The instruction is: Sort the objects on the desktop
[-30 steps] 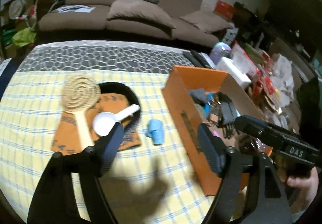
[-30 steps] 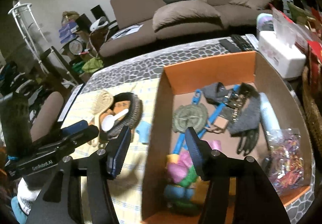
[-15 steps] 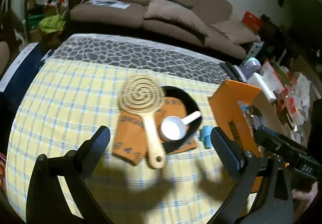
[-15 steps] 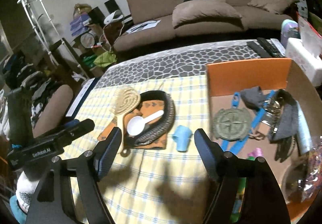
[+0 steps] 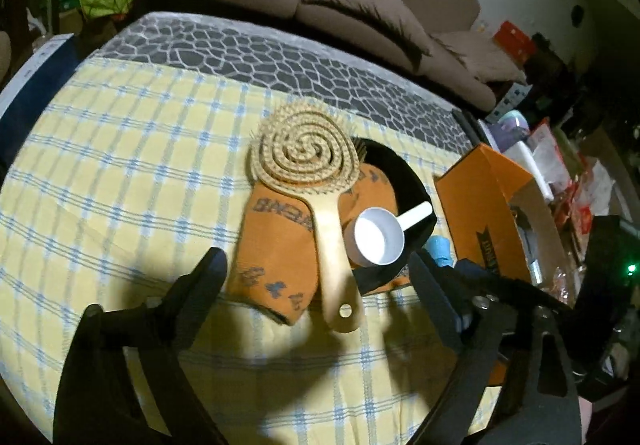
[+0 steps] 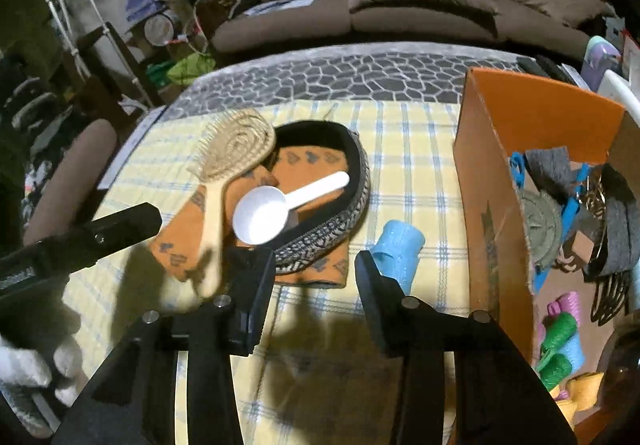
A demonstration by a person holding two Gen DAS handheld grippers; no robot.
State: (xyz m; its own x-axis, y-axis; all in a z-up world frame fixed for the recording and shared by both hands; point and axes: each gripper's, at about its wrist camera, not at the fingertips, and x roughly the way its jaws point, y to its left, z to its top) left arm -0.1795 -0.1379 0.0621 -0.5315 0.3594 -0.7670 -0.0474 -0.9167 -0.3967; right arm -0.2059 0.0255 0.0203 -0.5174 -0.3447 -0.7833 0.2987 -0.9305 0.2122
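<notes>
Sort partly done, judged from the layout. Left gripper [image 5: 316, 293] spread wide, holding nothing, hovering over the handle end of the spiral hairbrush [image 5: 308, 157], which lies across an orange cloth [image 5: 276, 245] on the yellow check table [image 5: 120, 173]. Right of the brush: white scoop [image 6: 260, 215] sitting inside a black patterned headband [image 6: 340, 221], its handle resting on the band's rim. Right gripper [image 6: 314, 277] also spread, empty, above the table near the headband's front edge and the blue roller [image 6: 400, 245], which lies on the cloth just beside the orange box [image 6: 492, 173]. Box already holds several things: round green disc [image 6: 540, 221], blue strap, dark grey felt pieces, green and pink rollers at the near end. Remaining on the table: 5 items (brush, cloth, scoop, headband, blue roller). Estimate roughly half left; neither gripper touching anything yet
</notes>
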